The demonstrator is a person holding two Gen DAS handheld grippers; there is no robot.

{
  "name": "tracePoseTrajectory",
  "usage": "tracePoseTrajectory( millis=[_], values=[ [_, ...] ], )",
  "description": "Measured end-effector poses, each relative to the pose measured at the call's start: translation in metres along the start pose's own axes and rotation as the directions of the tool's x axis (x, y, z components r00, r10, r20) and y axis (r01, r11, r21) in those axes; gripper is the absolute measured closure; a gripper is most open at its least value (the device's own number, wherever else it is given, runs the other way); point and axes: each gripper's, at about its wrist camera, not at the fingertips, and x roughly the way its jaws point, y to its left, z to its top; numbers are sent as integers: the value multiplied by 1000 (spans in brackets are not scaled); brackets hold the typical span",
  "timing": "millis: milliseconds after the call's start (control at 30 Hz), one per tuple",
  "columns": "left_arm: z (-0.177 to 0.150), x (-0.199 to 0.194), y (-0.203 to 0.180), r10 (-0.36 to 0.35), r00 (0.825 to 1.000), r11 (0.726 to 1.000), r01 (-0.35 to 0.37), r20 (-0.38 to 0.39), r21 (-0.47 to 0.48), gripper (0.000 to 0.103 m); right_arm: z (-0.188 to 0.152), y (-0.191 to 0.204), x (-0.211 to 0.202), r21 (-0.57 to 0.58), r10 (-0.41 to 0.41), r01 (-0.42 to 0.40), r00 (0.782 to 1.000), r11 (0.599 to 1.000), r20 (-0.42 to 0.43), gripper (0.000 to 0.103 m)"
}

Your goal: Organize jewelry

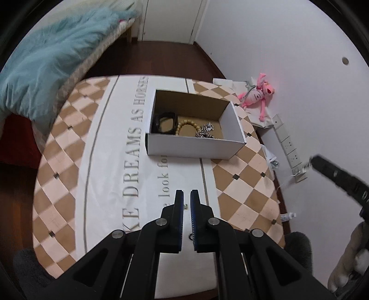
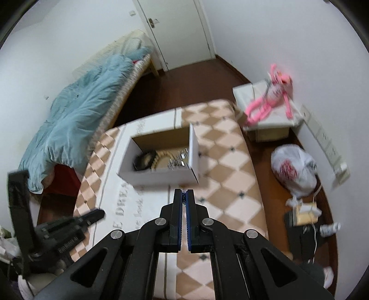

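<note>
Box (image 1: 196, 144) front wall hides jewelry bottoms — pink toy (image 2: 272, 99) blurred.

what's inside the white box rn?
Inside the white cardboard box: a black bangle, a tan beaded bracelet and a silver chain piece, lying side by side. The near wall hides the floor strip behind it and each piece's lower edge.

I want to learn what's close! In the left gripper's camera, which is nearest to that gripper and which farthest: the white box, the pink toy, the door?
1. White box, straight ahead of the left gripper.
2. Pink toy, right, by the wall.
3. Door, far end.
</note>
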Motion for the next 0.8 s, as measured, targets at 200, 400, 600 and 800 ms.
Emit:
tracePoseTrajectory(
  millis=[200,400,600,800],
  values=[
    [-11,22,4,75,996,997,-76,-46,-16,79,6,7,19,-13,2,-3,1000,1000,-23,100],
    [-40,57,6,147,983,989,-145,-108,18,15,-48,-10,67,27,-24,29,986,999,-167,100],
    [-69,90,-11,170,970,984,-158,-173,83,16,-105,-36,90,90,-55,80,966,993,-251,100],
    [-79,96,-29,192,972,972,-169,-135,166,30,-126,-52,89,139,-66,106,962,985,-267,100]
  ],
)
